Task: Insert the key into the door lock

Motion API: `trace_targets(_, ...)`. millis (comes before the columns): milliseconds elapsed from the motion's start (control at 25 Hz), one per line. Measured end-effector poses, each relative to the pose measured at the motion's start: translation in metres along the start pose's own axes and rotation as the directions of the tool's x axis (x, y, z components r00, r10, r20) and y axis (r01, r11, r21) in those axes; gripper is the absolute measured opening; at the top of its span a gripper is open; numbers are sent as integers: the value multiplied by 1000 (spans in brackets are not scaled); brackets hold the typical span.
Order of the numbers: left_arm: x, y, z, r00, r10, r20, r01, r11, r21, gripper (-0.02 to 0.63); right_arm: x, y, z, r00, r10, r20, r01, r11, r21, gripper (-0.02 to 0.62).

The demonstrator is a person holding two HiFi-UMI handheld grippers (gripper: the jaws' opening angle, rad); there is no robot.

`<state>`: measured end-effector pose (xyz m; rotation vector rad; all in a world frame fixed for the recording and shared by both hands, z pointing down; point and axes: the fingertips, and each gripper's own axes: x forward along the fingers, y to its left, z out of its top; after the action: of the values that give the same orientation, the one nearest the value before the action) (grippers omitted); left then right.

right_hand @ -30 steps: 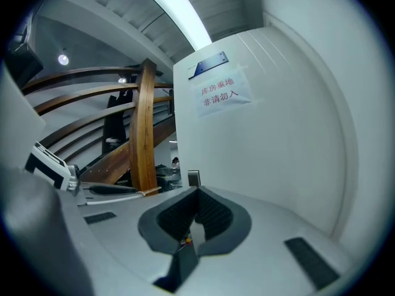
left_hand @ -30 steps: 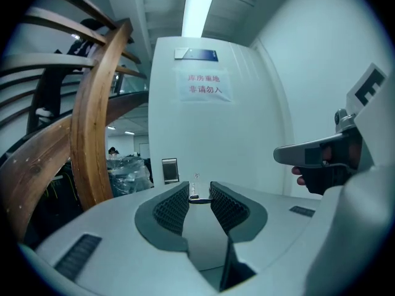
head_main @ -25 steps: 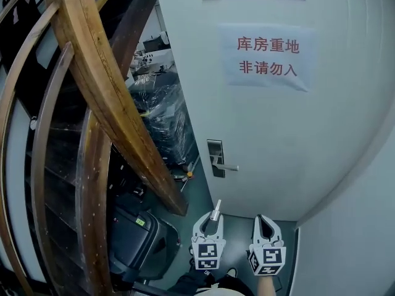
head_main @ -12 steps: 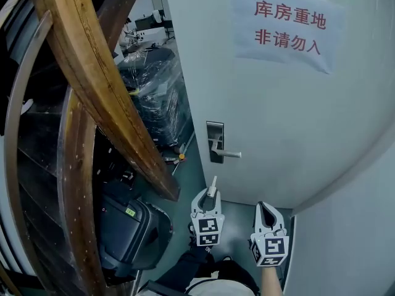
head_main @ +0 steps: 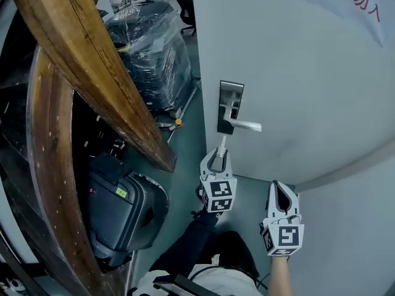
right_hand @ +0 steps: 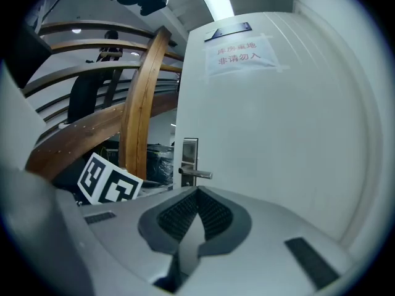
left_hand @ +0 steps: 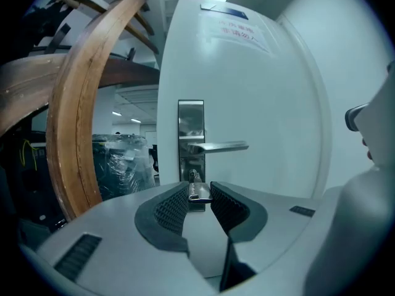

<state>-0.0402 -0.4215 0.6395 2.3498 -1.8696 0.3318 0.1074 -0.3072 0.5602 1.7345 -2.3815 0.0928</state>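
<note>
The steel lock plate (head_main: 230, 106) with its lever handle (head_main: 245, 126) sits on the white door (head_main: 296, 73). My left gripper (head_main: 217, 155) is shut on a small silver key (head_main: 222, 144), which points up at the bottom of the plate. In the left gripper view the key (left_hand: 199, 190) is pinched between the ribbed pads, right in front of the lower part of the lock plate (left_hand: 191, 125), under the handle (left_hand: 217, 146). The keyhole is hidden behind the key. My right gripper (head_main: 279, 186) hangs lower right, shut and empty; its view shows its tips (right_hand: 197, 192) meeting.
Curved wooden beams (head_main: 92, 73) rise at the left, close to the door's edge. Beneath them stands a black suitcase (head_main: 120, 211), and a plastic-wrapped stack (head_main: 151, 48) lies beyond. A paper sign (head_main: 352, 2) hangs high on the door. A white wall (head_main: 358, 227) closes the right side.
Both grippers have moved forward toward the door. The left one has carried the key up close under the lock plate, which now looks larger and nearer. The right gripper trails behind.
</note>
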Motion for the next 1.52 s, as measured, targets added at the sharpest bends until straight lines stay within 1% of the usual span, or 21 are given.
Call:
trace_targets(200,31,7,-14,1000,-4,15,4,1000,-10,117,15,3,-21,999,-34,8,35,998,-45,3)
trace_targets(400,55,2,-15,999,-16,34,17,1000,-12,117,22,3,-37,999,-40,4,41,998,-46,3)
trace_targets(600,66,5,-14,999,4,43,-2,999,-44,117,23,0,-44,999,-49,0,49,997,-54,3)
trace_targets(680,67,6,-13,999,6,45,-4,998,-57,117,24,0,-48,999,-48,-7,48,998,-48,3)
trace_targets(1000,78,12,-17,999,16,44,-13,998,-68,117,31,8,-57,1000,-16,-15,16,1000,-14,3)
trace_targets(1240,83,8,-15,999,6,50,-2,997,-72,117,36,12,-65,1000,0,-30,0,1000,5,3)
trace_targets(1520,90,10,-10,999,17,42,-14,997,-74,117,39,7,-67,1000,-4,-29,4,1000,18,3)
